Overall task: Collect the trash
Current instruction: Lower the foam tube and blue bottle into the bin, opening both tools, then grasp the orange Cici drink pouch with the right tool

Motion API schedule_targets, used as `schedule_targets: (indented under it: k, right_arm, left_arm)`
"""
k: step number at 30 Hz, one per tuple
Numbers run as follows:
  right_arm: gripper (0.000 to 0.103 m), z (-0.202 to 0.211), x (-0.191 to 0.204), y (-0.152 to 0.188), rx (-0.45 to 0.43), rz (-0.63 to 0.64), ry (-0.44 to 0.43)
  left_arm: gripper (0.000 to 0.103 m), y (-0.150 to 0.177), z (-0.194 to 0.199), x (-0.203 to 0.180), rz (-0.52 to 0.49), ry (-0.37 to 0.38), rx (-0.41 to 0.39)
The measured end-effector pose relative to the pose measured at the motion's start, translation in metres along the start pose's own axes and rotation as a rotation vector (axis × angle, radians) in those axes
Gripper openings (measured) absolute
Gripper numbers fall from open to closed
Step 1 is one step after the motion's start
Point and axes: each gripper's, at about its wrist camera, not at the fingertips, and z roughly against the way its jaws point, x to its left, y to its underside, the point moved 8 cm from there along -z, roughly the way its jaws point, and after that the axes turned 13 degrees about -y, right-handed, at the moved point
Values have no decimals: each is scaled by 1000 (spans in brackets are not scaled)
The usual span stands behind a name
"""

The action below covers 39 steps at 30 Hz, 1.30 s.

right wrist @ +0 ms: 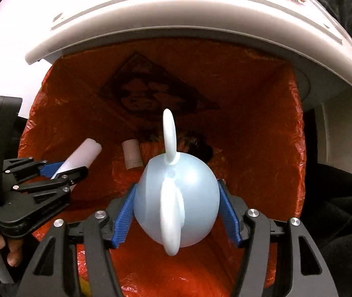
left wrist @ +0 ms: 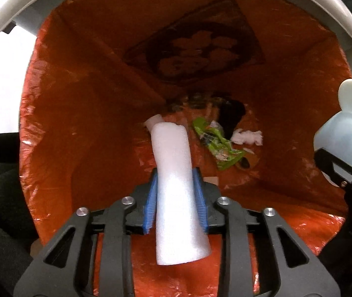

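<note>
Both claws hang over the open mouth of the bin (right wrist: pixel 200 19), whose white lid stands tipped up at the far edge, and whose orange liner bag (left wrist: pixel 287 86) is folded over the rim. Left gripper (left wrist: pixel 176 198) has a white foam roll (left wrist: pixel 173 185) between its blue pads (left wrist: pixel 151 198); the jaws stand slightly apart and I cannot tell whether they press it. That roll is a soft, matte cylinder running lengthwise past the fingertips. Right gripper (right wrist: pixel 177 205) straddles a pale blue balloon-like toy (right wrist: pixel 176 198) with round ears; its blue pads (right wrist: pixel 124 212) sit just beside the toy's flanks, grip uncertain. Down at the bag's bottom lie a crumpled green wrapper (left wrist: pixel 215 146), a scrap of white tissue (left wrist: pixel 247 137) and a short white tube (right wrist: pixel 132 154)
</note>
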Motion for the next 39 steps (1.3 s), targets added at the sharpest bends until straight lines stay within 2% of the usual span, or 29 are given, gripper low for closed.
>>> schedule_targets:
  k: [2,3,19,23,27,31,35,39]
  right_arm:
    - [75,1,-2,-1,0,-13,15]
    - [75,3,-1,0,-13,-15,18]
    - [77,17,-8,-2,-73,-62,5]
    - [77,25,-8,-5,-90,-73,-16]
    - [77,45,-7,-14,-121,-66,-40]
    - [77,80,-7,-39,-181,-34,-75]
    - [83,120,-20,-87,-278,7,-67]
    - [83,136,-41,-142,-339,-80,-136]
  left_arm:
    - [68,-1,1,4,19,-4,-10]
    - [69,-3,3,6,35,3,-21]
    - [69,-3,9,15,67,14,-31]
    - [69,-6,18,17,77,31,-58]
    - [69,-15,45,16,79,74,-139]
    - [69,-33,82,18,69,104,-243]
    - [69,-59,121,25,79,129,-351]
    - [70,-87,147,36,91,96,-468]
